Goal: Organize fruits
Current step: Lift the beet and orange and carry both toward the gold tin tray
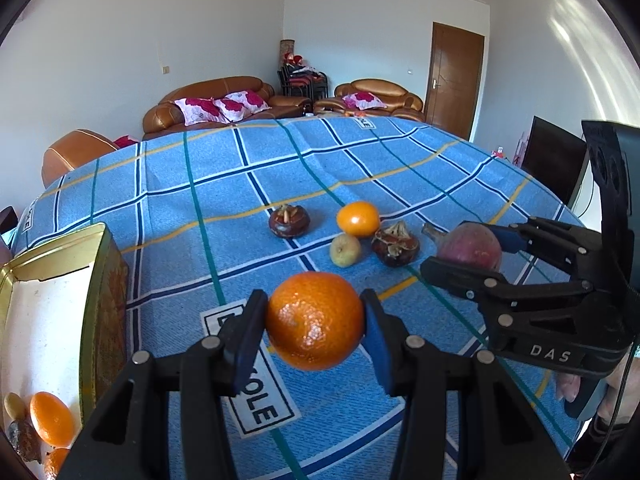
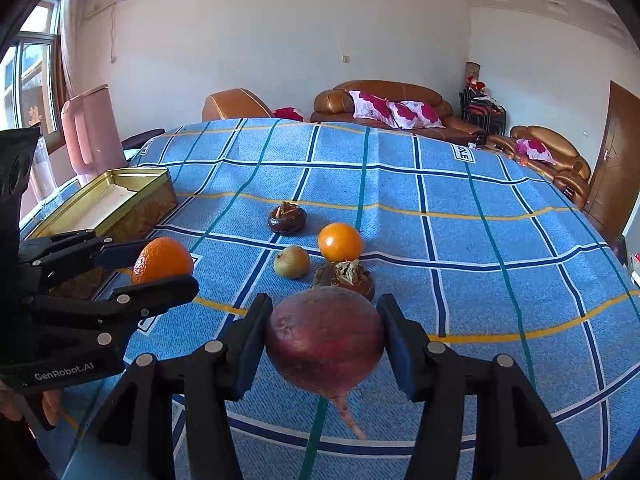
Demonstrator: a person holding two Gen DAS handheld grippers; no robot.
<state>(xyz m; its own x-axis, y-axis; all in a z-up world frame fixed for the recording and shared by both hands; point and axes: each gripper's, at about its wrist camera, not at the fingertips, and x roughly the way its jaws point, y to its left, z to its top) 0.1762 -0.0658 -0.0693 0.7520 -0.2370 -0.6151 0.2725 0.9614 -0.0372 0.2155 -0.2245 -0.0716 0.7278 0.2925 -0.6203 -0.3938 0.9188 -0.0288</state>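
Observation:
My left gripper [image 1: 315, 320] is shut on a large orange [image 1: 314, 320], held just above the blue checked cloth; the same orange [image 2: 162, 261] shows in the right wrist view in the left gripper [image 2: 160, 264]. My right gripper [image 2: 325, 344] is shut on a purple-red round root [image 2: 325, 344] with a thin tail; that gripper [image 1: 470, 250] and the root [image 1: 472, 246] appear at the right of the left wrist view. On the cloth lie a smaller orange [image 1: 357, 219], a small yellow-green fruit [image 1: 345, 249] and two dark brown fruits [image 1: 289, 221] [image 1: 395, 243].
A gold tin box [image 1: 100, 280] with a white inside stands at the left and holds an orange [image 1: 51, 418] and other pieces; the box [image 2: 120, 200] also shows in the right wrist view. Brown sofas [image 2: 384, 108] and a door [image 1: 454, 80] stand beyond the table.

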